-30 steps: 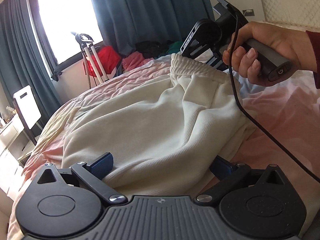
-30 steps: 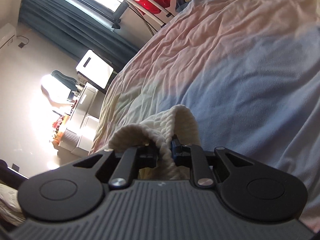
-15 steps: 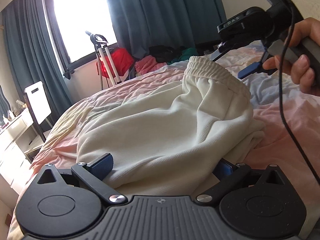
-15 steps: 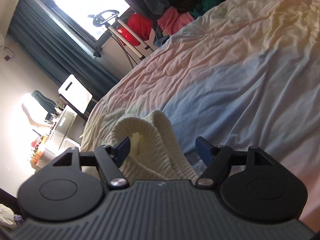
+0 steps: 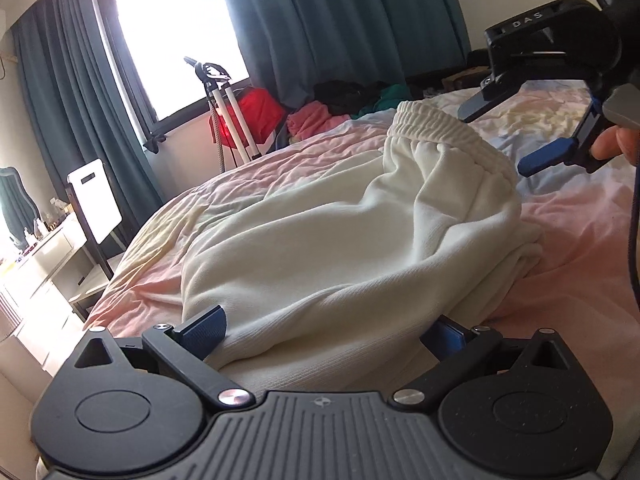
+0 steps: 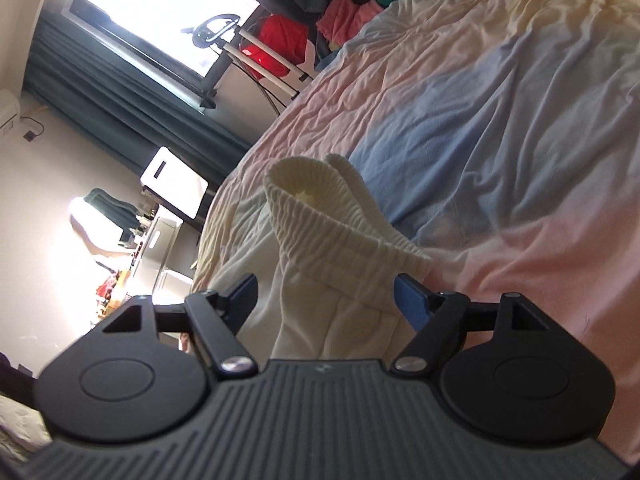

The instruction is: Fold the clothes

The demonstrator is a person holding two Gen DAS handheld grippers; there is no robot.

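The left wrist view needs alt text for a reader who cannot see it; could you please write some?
A cream garment with an elastic waistband lies on a pastel bedspread, its near edge between the open left gripper fingers. The open right gripper, held in a hand, hovers beside the waistband; behind are teal curtains.

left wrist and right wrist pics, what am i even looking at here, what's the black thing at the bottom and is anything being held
Each picture comes from a fisheye camera mounted on a handheld two-finger gripper; a person holds one in each hand. The black shape at the bottom is the gripper's own body, with blue-tipped fingers pointing forward.

The left gripper is open, its fingers either side of the near end of a cream garment lying on the pastel bedsheet. The right gripper is open too, with the garment's ribbed waistband between its fingers. In the left view it hovers beside the waistband, a fingertip of the person's hand showing behind it. Neither is clamped, so nothing is held.
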